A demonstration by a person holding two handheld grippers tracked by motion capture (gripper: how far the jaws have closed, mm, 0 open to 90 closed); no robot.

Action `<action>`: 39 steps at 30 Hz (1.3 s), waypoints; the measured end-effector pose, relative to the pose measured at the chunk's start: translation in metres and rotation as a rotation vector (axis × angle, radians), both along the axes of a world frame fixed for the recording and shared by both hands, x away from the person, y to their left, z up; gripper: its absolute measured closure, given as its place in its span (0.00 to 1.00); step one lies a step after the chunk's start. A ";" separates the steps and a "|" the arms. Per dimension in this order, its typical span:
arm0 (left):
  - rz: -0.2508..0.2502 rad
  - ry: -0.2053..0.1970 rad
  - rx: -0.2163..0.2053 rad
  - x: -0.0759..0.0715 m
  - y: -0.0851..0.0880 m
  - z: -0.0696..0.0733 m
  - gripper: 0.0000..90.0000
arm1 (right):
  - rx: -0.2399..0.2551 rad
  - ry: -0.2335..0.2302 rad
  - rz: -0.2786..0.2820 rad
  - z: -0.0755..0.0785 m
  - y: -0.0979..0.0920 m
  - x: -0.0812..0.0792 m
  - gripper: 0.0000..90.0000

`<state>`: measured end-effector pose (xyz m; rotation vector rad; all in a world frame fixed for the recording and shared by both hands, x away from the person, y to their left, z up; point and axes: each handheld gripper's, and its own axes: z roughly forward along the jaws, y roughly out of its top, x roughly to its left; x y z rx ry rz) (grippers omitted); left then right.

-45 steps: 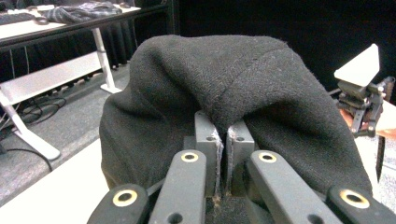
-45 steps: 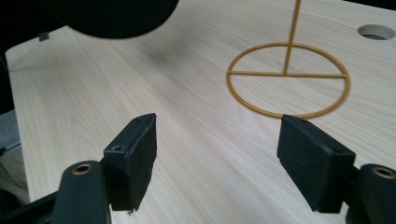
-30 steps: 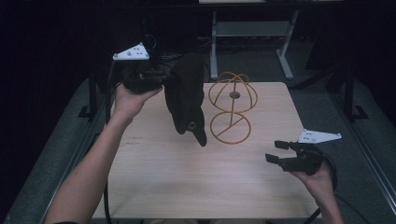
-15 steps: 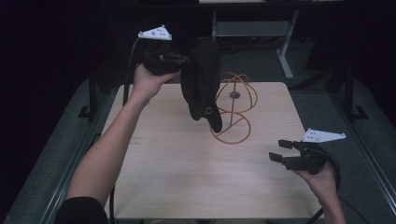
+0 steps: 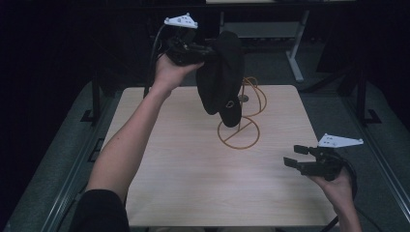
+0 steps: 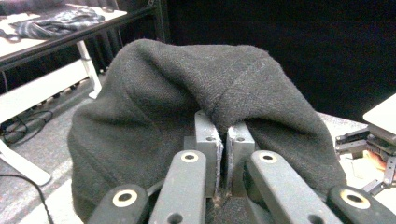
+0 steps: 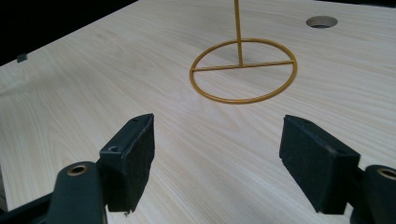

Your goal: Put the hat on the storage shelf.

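Left tool [image 5: 205,50] pinching black knitted wool hat [image 5: 221,77] aloft above gold wire hat stand [image 5: 240,126] on table [image 5: 183,164]; centre opening over dome before lowering, right tool [image 5: 296,157] spread, idle.

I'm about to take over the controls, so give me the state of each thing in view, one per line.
Left gripper: shut on the black hat, raised above the table's far side.
Black hat: hanging in the air in front of the stand's wire top.
Gold wire stand: upright on the table, bare.
Right gripper: open, holding nothing, low over the table's near right corner.
Table: light wood, carrying the stand.
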<state>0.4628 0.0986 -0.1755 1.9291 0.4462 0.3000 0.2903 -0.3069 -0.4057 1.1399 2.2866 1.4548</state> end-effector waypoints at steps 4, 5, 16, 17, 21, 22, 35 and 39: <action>-0.013 0.002 0.036 0.003 -0.016 -0.004 0.96 | 0.002 -0.004 -0.006 0.000 -0.003 -0.001 0.29; -0.022 0.005 0.046 0.005 -0.021 -0.007 0.96 | 0.002 -0.004 -0.006 0.000 -0.003 -0.001 0.29; -0.045 0.024 0.080 0.012 -0.046 -0.016 0.96 | 0.009 -0.012 -0.017 0.000 -0.008 -0.003 0.29; -0.047 0.027 0.084 0.012 -0.048 -0.017 0.96 | 0.008 -0.013 -0.017 0.000 -0.008 -0.003 0.29; -0.060 0.031 0.099 0.013 -0.056 -0.019 0.96 | 0.002 -0.011 -0.010 0.000 -0.007 -0.002 0.29; -0.066 0.032 0.107 0.013 -0.061 -0.020 0.96 | 0.003 -0.011 -0.010 0.000 -0.007 -0.002 0.29; -0.119 0.162 0.195 0.020 -0.108 -0.047 0.79 | -0.023 0.004 0.007 -0.003 -0.001 -0.001 0.29; -0.110 0.197 0.192 0.022 -0.111 -0.052 0.71 | -0.025 0.011 0.009 -0.005 0.000 -0.002 0.29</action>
